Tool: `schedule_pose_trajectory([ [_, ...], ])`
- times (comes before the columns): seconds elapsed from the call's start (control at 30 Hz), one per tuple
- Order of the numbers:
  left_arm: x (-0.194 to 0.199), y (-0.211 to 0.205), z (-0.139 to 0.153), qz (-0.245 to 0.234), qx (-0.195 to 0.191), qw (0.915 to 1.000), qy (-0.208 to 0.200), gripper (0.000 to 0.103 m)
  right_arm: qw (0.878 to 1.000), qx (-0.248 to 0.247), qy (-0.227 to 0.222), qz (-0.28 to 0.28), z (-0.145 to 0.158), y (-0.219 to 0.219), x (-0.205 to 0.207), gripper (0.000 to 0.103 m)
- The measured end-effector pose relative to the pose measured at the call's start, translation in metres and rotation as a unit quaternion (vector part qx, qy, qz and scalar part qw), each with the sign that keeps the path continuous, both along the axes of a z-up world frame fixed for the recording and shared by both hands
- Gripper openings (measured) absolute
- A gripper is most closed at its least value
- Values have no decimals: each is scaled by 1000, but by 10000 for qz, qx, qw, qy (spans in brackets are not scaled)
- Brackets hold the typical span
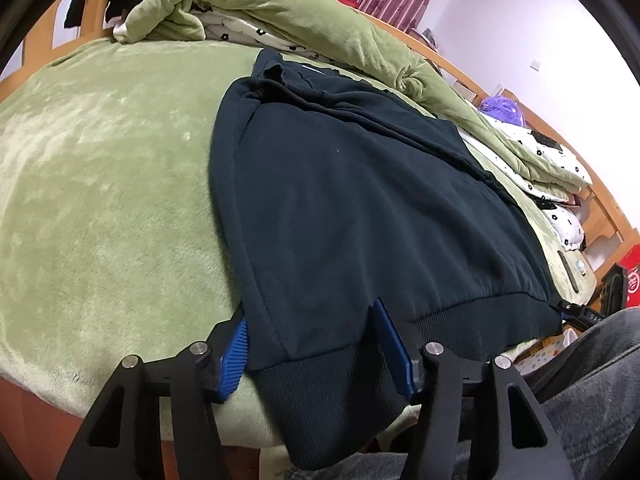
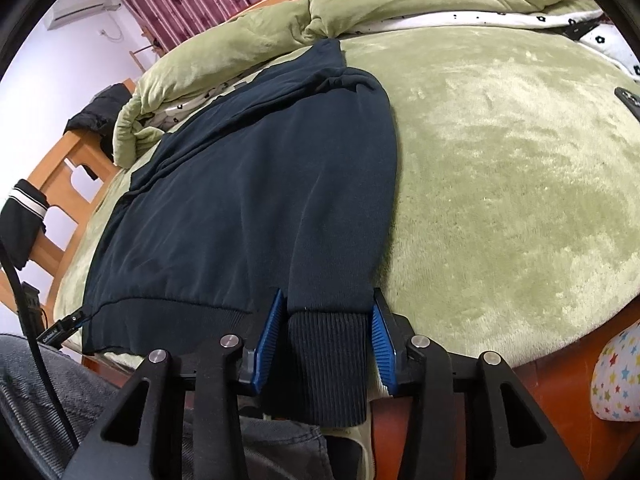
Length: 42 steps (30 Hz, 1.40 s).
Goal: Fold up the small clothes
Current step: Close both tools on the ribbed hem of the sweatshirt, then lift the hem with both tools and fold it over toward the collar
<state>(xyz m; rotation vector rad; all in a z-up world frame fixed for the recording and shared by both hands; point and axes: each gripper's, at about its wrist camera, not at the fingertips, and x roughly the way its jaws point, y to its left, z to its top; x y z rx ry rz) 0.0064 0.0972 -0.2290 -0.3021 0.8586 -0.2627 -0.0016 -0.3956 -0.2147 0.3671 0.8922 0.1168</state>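
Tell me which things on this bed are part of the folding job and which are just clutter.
Part of the job:
- dark navy sweatshirt, lying on the bed, its ribbed hem over the edge
- left gripper, open at the hem
- right gripper, open around a ribbed cuff

Lying about:
- green quilt, bunched up behind
- purple fluffy thing
- star-print item
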Motion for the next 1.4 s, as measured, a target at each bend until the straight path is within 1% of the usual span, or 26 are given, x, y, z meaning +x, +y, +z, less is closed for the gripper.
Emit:
schedule_pose_trajectory([
  [0.07, -1, 0, 0, 40, 2, 10000, 10, 54, 10000, -33, -11, -51, -1, 2, 0, 43],
  [0.1, -1, 0, 1, 70, 39, 10000, 6, 50, 9999, -43, -11, -96, -1, 3, 1, 43],
  [0.13, -1, -2, 1, 125, 101, 9999, 0, 48, 9999, -64, -17, -135, -1, 4, 1, 40],
  [0.2, -1, -2, 2, 216, 186, 9996, -12, 36, 9998, -70, -56, -150, 1, 5, 1, 30],
  [0.23, -1, -1, 3, 241, 202, 9995, -25, 32, 9999, -24, -83, -105, 3, 6, 2, 23],
  [0.27, -2, 2, 5, 255, 191, 9995, -49, 25, 9999, 2, -108, -78, 5, 6, 2, 19],
  [0.3, -3, 4, 7, 256, 143, 9995, -79, 14, 9999, -6, -139, -59, 8, 7, 2, 18],
  [0.33, -5, 10, 11, 350, 92, 9993, -135, 11, 9998, -13, -172, -50, 11, 8, 1, 16],
  [0.4, -6, 20, 18, 394, -228, 9987, -221, 11, 9996, 36, -266, -64, 19, 9, 1, 15],
  [0.47, -6, 32, 30, 494, -609, 9964, -317, 11, 9986, 248, -437, -135, 33, 6, 2, 15],
  [0.53, -4, 37, 47, 544, -804, 9942, -467, 10, 9966, 507, -613, -206, 48, 3, 5, 14],
  [0.6, 0, 35, 64, 566, -752, 9936, -622, 10, 9945, 672, -759, -265, 64, 3, 9, 14],
  [0.67, 6, 32, 87, 629, -659, 9924, -833, 10, 9930, 722, -898, -271, 81, 5, 16, 14],
  [0.73, 12, 31, 103, 704, -620, 9908, -970, 10, 9917, 737, -1020, -259, 96, 9, 24, 14],
  [0.83, 30, 33, 129, 849, -609, 9878, -1156, 10, 9892, 838, -1171, -276, 120, 9, 41, 14],
  [0.87, 34, 34, 134, 884, -617, 9870, -1188, 10, 9886, 876, -1185, -300, 124, 9, 47, 14],
  [0.97, 58, 34, 154, 1005, -658, 9845, -1281, 10, 9851, 1117, -1241, -425, 140, 0, 68, 14],
  [1.07, 86, 31, 166, 1086, -603, 9830, -1355, 10, 9815, 1329, -1267, -550, 153, -5, 98, 14],
  [1.2, 133, 22, 177, 1185, -426, 9823, -1388, 10, 9795, 1425, -1250, -685, 159, -9, 141, 14],
  [1.3, 174, 16, 176, 1279, -308, 9819, -1359, 10, 9778, 1529, -1212, -766, 160, -12, 183, 14],
  [1.4, 209, 13, 169, 1348, -292, 9820, -1288, 10, 9776, 1565, -1168, -787, 156, -12, 220, 14],
])
